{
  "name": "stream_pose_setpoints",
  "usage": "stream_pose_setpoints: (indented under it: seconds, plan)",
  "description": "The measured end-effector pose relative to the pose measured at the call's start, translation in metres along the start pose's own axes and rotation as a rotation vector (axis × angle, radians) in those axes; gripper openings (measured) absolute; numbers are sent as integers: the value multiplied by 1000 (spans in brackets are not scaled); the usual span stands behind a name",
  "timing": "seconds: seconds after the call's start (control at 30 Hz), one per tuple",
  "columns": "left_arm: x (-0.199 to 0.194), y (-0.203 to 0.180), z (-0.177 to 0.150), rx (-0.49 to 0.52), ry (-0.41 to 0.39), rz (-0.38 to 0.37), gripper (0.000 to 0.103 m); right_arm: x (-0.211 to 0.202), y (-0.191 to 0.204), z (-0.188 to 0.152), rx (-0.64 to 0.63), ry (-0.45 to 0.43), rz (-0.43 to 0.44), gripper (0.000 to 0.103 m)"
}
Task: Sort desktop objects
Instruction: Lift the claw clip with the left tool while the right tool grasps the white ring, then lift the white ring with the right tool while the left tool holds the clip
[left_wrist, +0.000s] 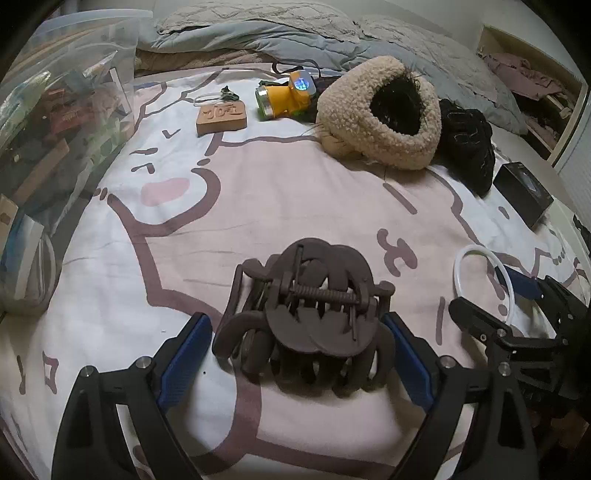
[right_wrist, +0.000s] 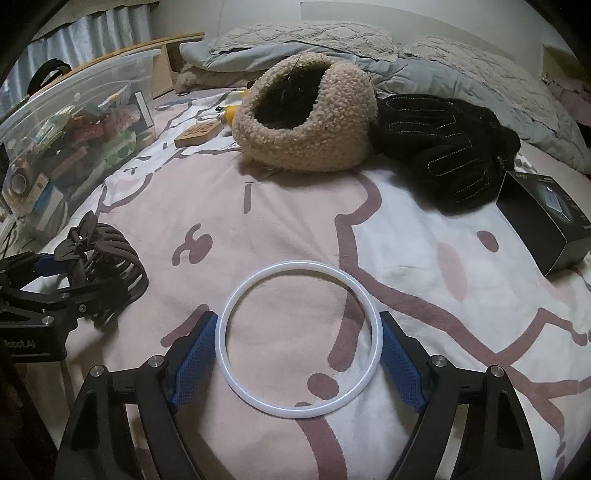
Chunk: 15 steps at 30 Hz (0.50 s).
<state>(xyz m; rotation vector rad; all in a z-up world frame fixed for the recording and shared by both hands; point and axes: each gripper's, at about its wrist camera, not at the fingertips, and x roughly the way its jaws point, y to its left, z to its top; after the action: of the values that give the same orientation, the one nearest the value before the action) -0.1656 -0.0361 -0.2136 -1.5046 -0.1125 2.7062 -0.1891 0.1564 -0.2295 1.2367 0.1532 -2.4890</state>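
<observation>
A: Desktop objects mostly lie loose on the cartoon bed cover (left_wrist: 295, 192), so how much of the sorting is done?

B: Little, I'd judge. The clear plastic bin (left_wrist: 66, 110) at the left edge already holds a jumble of packets and small boxes, so some things may have been put away. Everything else is outside it.

A: What's left, biggest first?

B: The fleece hat (left_wrist: 380, 122) sits far back with its opening facing up. The black gloves (right_wrist: 443, 147) are piled against its right side. Next is the black box (right_wrist: 546, 218) near the right edge, then the yellow headlamp (left_wrist: 284, 98) just left of the hat. The wooden tag (left_wrist: 221, 117) lies beside the lamp, on the bin's side.

A: And the things in hand?

B: The brown hair claw (left_wrist: 306, 317) rests on the cover between the blue pads of the left gripper (left_wrist: 295, 320). Its jaws stand apart around the claw, and a sliver of gap shows on the left side, so I read no grip yet. To the right, the white ring (right_wrist: 300, 263) lies flat on the cover. The right gripper (right_wrist: 298, 317) has a pad meeting its rim on each side, clamped on it though not lifted.

A: So both pickups are only starting?

B: Seems so: nothing is raised, and at least seven items are yet to be sorted
</observation>
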Motion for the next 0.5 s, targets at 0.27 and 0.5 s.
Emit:
stream_pose_setpoints:
  seconds: [0.27,0.5]
  plan:
    - [-8,5,3,-40,-41,-23,88,-2,-3,0,16,-2,-3,84]
    - [-7,5,3,-31,-30,-26,88,-4,-6,1,34,-1,2,84]
